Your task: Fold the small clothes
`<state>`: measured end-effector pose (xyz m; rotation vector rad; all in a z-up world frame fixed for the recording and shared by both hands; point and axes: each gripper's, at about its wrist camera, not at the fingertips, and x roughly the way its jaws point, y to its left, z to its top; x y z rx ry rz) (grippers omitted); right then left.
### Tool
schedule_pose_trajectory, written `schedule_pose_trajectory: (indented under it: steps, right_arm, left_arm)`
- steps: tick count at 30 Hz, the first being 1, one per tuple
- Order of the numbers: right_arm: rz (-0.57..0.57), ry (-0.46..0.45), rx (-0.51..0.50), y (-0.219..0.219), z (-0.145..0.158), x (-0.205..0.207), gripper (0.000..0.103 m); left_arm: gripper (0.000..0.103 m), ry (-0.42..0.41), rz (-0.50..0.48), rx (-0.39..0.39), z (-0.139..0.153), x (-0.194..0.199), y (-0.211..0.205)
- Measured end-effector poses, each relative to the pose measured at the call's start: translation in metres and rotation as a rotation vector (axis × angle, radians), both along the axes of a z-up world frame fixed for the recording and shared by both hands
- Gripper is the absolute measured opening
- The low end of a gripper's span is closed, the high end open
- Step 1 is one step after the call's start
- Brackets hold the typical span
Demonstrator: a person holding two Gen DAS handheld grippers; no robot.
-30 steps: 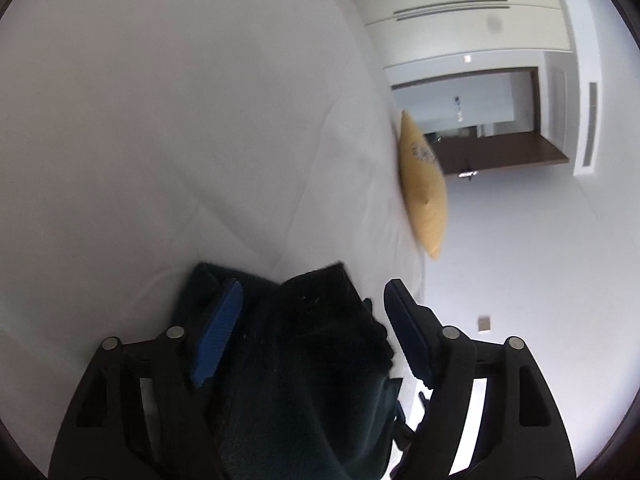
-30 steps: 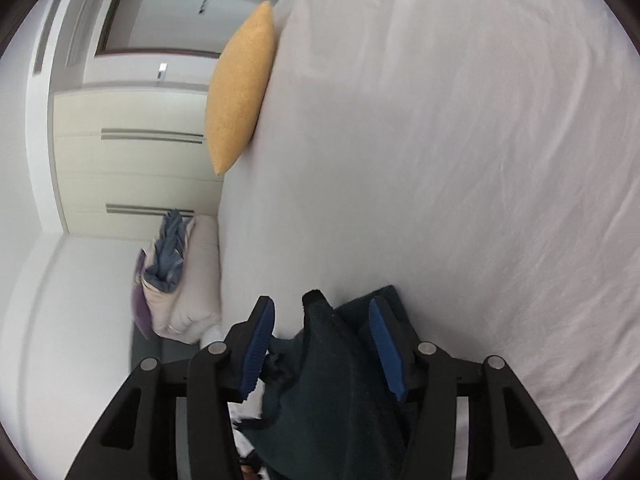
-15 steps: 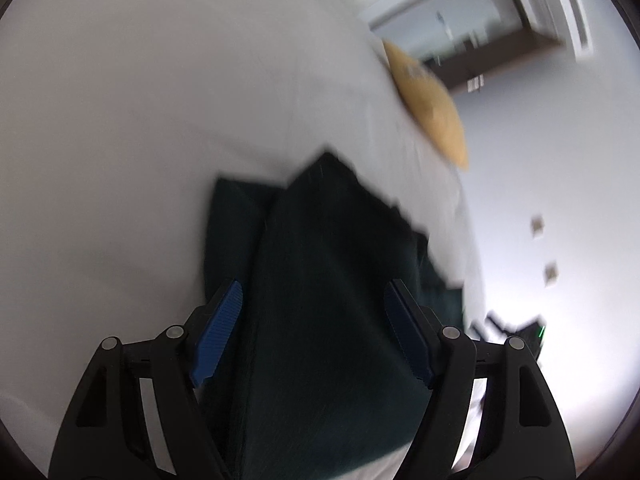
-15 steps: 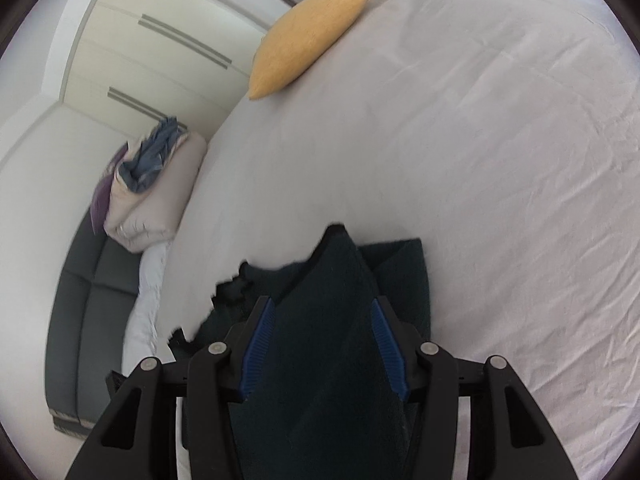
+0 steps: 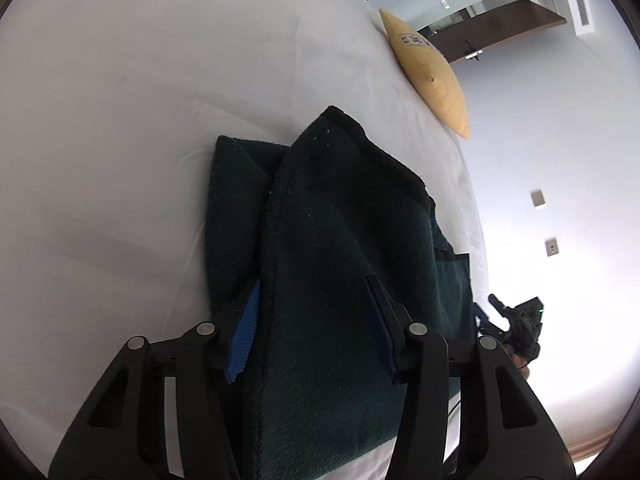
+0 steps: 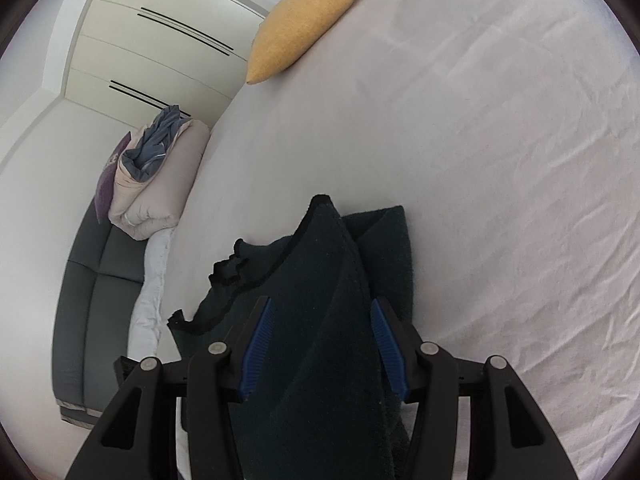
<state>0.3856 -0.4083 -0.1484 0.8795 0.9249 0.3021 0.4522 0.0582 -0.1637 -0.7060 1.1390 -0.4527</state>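
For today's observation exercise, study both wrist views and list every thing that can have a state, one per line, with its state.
Dark green garment: partly folded, one layer lifted over another, resting on the bed.
Left gripper: jaws apart, fabric draped between them; grip unclear.
Right gripper: jaws apart, fabric between them; grip unclear.
White bedsheet: spread out, lightly wrinkled.
Yellow cushion: lying at the bed's edge.
Pale duvet: bundled on the grey sofa.

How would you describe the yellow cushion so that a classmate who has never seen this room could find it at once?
Start at the big white bed that fills most of the right wrist view. Follow its far edge towards the pale wardrobe doors. There the cushion lies on the sheet, the only mustard-yellow thing in sight, unlike the dark green garment near the camera and the folded duvet on the grey sofa.
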Motion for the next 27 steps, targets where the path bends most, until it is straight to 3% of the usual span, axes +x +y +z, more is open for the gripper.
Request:
schedule_pose_trajectory:
  steps: [10,11,13,15,22,27]
  right_arm:
    - [0.012,0.034,0.040,0.004,-0.015,0.012,0.050]
    - [0.012,0.038,0.035,0.004,-0.016,0.013,0.043]
    - [0.014,0.050,0.027,0.003,-0.018,0.016,0.031]
    - [0.020,0.061,0.005,0.003,-0.020,0.017,0.014]
    - [0.003,0.041,-0.072,0.005,-0.016,0.013,0.007]
    - [-0.071,0.039,-0.054,-0.003,-0.017,0.005,0.007]
  left_arm:
    - [0.044,0.033,0.025,-0.055,-0.011,0.029,0.003]
    - [0.041,0.026,0.025,-0.045,-0.010,0.029,0.001]
    - [0.013,0.016,0.023,-0.019,-0.011,0.030,-0.003]
    - [0.005,0.007,0.026,0.027,-0.011,0.029,-0.008]
    - [0.004,-0.035,0.104,0.075,-0.004,0.017,-0.002]
    - [0.004,-0.044,0.195,0.049,-0.007,0.001,0.022]
